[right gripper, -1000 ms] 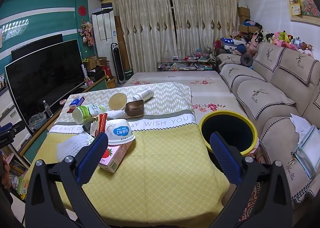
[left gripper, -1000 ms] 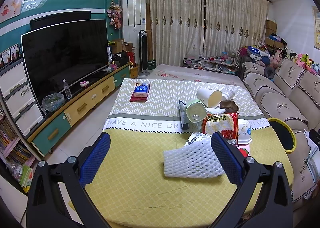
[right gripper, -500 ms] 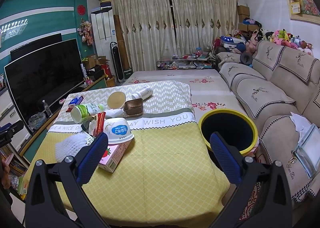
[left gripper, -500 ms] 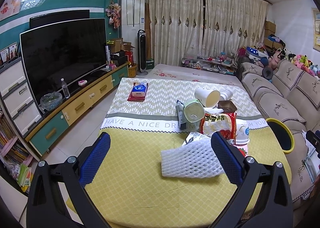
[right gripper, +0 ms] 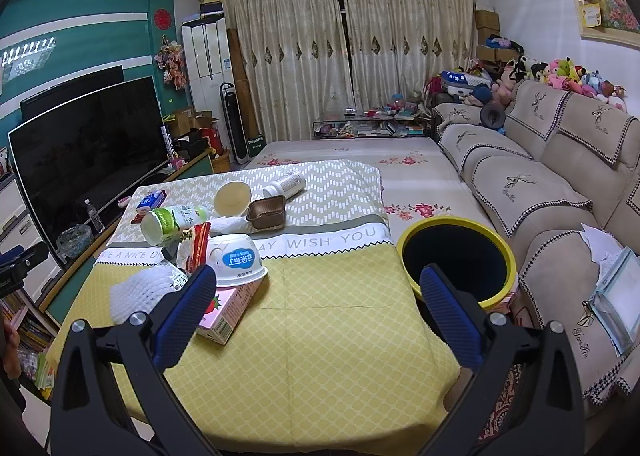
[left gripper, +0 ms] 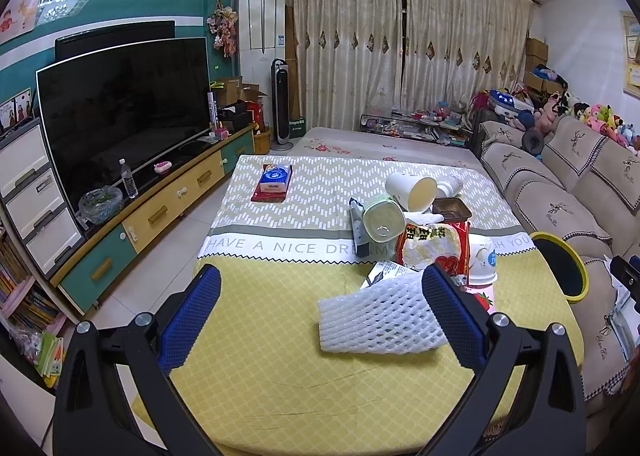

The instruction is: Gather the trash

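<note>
While hovering above bare yellow tablecloth point(right gripper: 320, 336), left gripper point(left gripper: 320, 308) and right gripper point(right gripper: 316, 304) both spread wide, empty. Ahead, foam net point(left gripper: 380, 320), then clustered trash point(right gripper: 224, 224); beyond table edge, yellow-rimmed bin point(right gripper: 460, 224).

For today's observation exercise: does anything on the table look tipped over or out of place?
Yes. The white bowl sits upside down, partly on the pink carton, and the green-labelled bottle and paper cup lie on their sides in the litter.

You see a matt cloth point(left gripper: 280, 356) covering the table, white foam netting point(left gripper: 376, 316), and a glossy plastic bin point(right gripper: 456, 256).
</note>
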Tool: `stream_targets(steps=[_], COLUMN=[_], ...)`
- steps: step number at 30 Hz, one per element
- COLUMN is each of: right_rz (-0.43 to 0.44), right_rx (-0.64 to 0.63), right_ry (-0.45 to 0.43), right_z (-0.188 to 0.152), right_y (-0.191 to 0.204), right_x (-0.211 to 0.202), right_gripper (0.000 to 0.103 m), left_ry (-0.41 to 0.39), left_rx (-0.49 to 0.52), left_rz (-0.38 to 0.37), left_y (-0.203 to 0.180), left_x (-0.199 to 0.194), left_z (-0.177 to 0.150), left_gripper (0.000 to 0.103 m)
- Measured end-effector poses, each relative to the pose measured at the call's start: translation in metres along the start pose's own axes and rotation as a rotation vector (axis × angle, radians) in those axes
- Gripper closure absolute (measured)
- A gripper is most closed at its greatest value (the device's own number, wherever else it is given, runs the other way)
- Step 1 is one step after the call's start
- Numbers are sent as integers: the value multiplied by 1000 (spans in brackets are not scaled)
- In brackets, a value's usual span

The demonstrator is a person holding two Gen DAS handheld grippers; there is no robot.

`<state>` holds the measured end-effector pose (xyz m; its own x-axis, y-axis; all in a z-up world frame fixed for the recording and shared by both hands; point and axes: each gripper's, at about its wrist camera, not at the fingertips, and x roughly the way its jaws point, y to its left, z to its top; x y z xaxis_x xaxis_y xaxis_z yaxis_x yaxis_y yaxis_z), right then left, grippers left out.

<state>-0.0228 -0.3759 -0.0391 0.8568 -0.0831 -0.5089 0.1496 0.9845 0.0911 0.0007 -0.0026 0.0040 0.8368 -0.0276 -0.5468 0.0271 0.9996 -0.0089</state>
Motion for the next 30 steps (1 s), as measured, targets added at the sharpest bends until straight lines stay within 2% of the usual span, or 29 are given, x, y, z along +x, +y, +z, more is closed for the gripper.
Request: stream_targets(steps=[11,20,24,30], right_rz=[1,29,77,190], right_rx=[0,-20,-35,-67], right_ry=[12,67,101,197], right_z=[-1,0,2,2], right_y=[-2,10,23,54], right_x=[6,33,57,109], right_gripper=[6,6,6,6], left_ry=[1,25,36,68], left_rx=[2,-8,-9,-26], left_rz=[-2,-2,5,12], left_y=[-2,3,7,15], left_x=[1,16,28,54], left_z=[0,4,5,6], left_gripper=[4,4,4,4])
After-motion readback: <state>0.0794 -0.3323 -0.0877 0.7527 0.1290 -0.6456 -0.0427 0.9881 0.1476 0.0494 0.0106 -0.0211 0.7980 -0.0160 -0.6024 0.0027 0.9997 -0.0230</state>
